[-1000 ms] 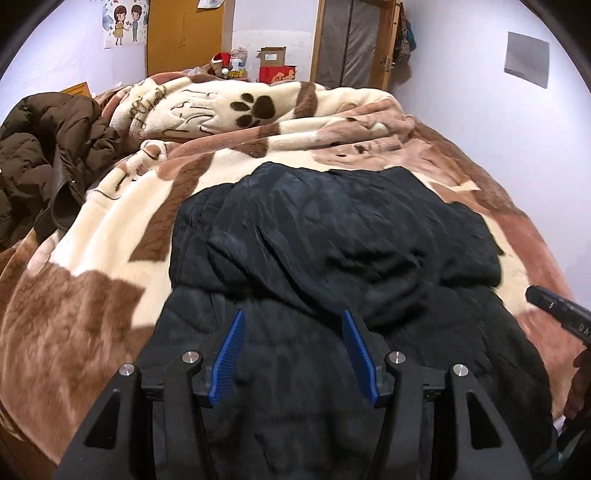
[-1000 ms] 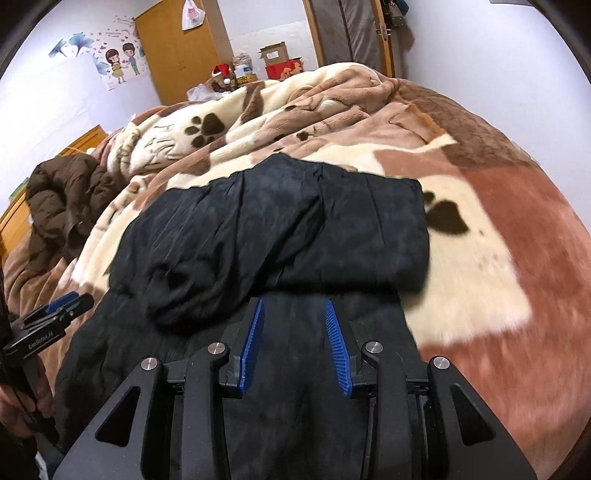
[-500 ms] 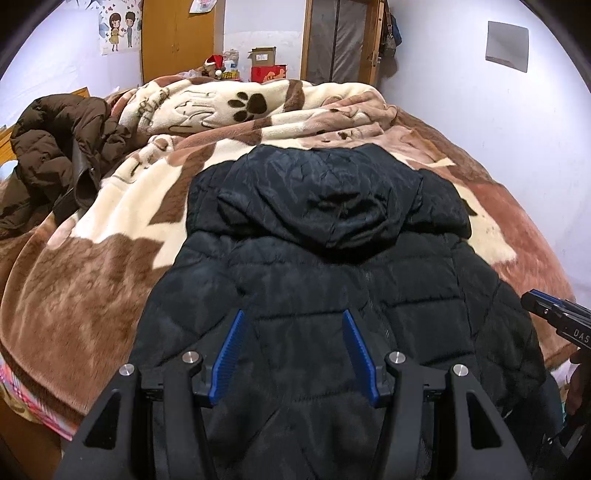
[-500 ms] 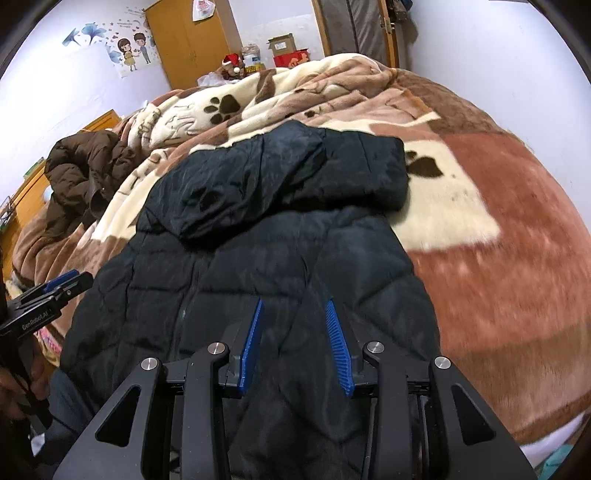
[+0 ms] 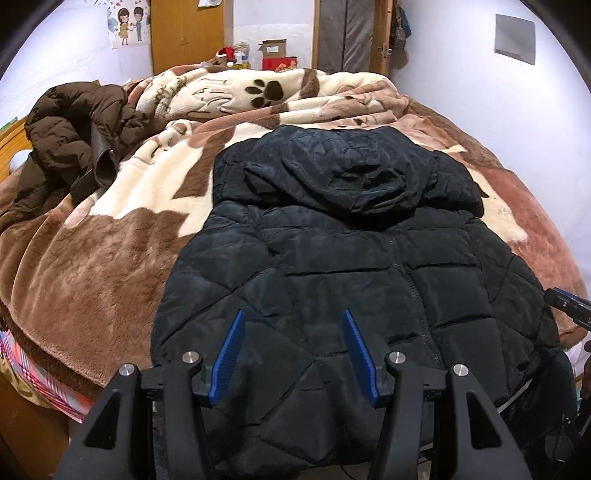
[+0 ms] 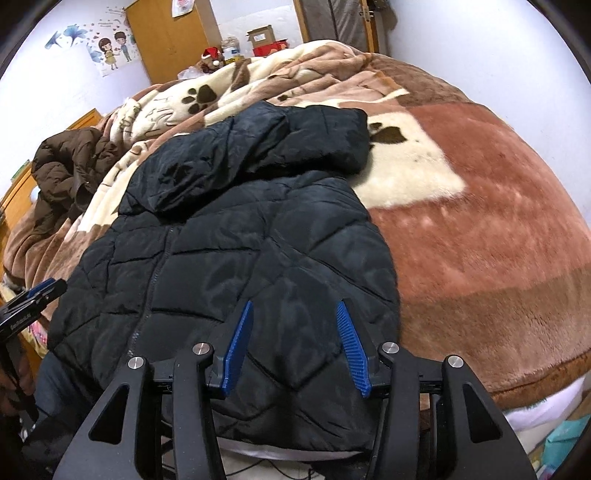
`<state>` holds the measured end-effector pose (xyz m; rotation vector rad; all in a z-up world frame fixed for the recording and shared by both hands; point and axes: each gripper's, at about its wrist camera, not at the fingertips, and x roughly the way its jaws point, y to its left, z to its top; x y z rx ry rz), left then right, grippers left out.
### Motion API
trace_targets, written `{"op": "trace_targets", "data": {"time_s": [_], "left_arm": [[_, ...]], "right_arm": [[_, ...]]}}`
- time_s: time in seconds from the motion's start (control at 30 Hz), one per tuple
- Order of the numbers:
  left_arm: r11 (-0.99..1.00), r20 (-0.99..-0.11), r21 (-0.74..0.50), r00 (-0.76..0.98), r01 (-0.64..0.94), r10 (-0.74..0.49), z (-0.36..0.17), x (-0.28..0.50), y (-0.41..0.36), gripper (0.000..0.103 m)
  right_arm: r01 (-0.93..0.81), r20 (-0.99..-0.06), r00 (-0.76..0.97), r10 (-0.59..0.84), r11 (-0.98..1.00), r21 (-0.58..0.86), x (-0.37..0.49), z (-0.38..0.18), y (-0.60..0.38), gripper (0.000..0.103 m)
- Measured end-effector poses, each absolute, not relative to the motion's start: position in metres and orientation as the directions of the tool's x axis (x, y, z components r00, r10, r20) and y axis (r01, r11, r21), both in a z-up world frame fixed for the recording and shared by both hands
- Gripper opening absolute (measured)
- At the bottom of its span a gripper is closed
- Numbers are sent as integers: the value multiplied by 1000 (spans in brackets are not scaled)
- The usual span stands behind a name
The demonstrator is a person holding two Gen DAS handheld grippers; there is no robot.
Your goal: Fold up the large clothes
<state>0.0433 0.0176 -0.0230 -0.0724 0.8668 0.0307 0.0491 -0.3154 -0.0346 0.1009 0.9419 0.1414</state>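
Note:
A black quilted hooded jacket (image 5: 369, 266) (image 6: 229, 258) lies face up on the bed, hood at the far end and zip down the middle. Its near hem hangs over the bed's front edge. My left gripper (image 5: 293, 314) is at the hem's left part, its blue pads closed on the thick fabric bunched between them. At the hem's right part, my right gripper (image 6: 294, 303) has its jaws opening; fabric still lies between the pads, which no longer press on it. Each gripper's tip also shows at the edge of the other's view.
A brown and cream paw-print blanket (image 5: 110, 258) (image 6: 480, 229) covers the bed. A crumpled brown jacket (image 5: 66, 136) (image 6: 70, 162) lies at the far left. A wooden wardrobe (image 5: 184, 33) and boxes (image 5: 275, 55) stand behind the bed. White wall runs along the right.
Both grippers drew back toward the bed's front edge, and the jacket's body stretched out flat below the hood. The right gripper's pads have spread wider apart.

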Motion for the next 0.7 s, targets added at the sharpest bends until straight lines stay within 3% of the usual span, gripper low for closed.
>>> {"op": "trace_targets", "data": {"time_s": [0.2, 0.3, 0.7], "left_arm": [[991, -766, -60, 642, -117, 29, -30, 43, 50, 61], [987, -771, -55, 634, -152, 55, -36, 44, 65, 63], [970, -835, -70, 546, -235, 72, -82, 49, 107, 71]], "right_arm": [[-26, -811, 568, 137, 989, 149, 51, -43, -334, 50], [5, -820, 560, 120, 989, 148, 53, -49, -346, 57], [74, -863, 486, 140, 977, 200, 59, -80, -373, 59]]}}
